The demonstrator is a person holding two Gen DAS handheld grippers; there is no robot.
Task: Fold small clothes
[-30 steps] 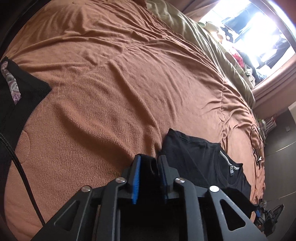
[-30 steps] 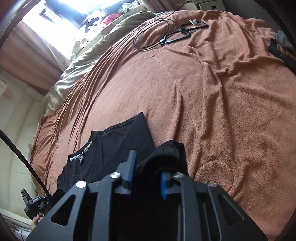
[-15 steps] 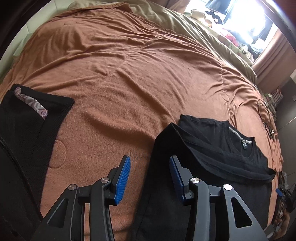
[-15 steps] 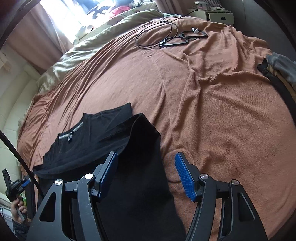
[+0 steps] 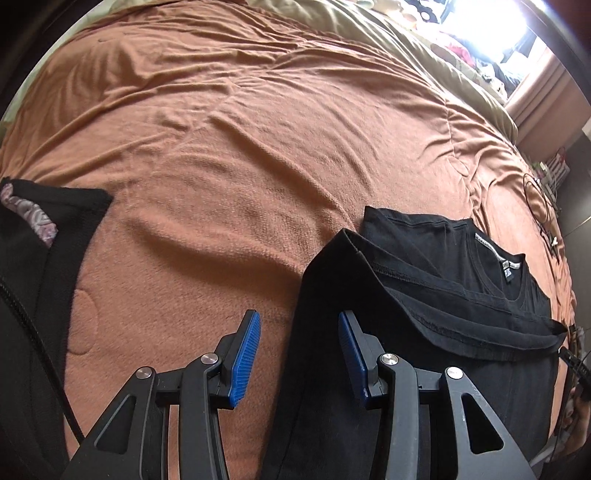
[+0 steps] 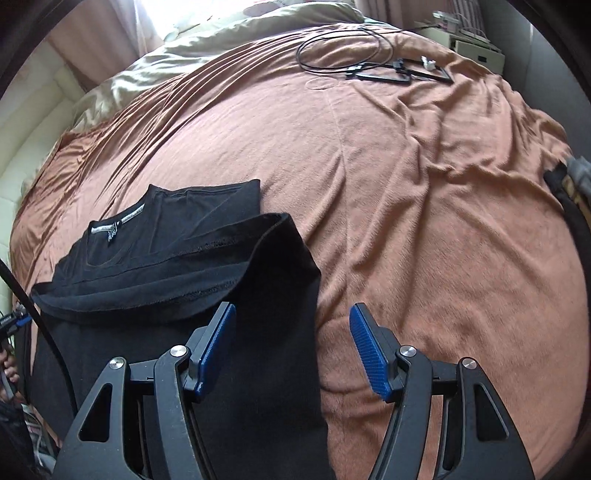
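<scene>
Black cotton T-shirt (image 5: 424, 280) lies on the rust-brown fleece bed cover (image 5: 229, 155), hem folded up toward the collar. Left tongs (image 5: 297, 356) and right tongs (image 6: 291, 349) hang spread, empty, one over each side edge. Judged: lengthwise fold laid; next calls for regripping to fold across.

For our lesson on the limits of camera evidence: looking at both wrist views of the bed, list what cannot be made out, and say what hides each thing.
- Black cotton T-shirt: lower part, both views, hidden behind the tongs and cut by the bottom edge.
- White neck label: print too small, both views.
- Black garment with patterned lining: left view, cut by the left edge.
- Grey and black clothes: right view, cut by the right edge.
- Window: overexposed.
</scene>
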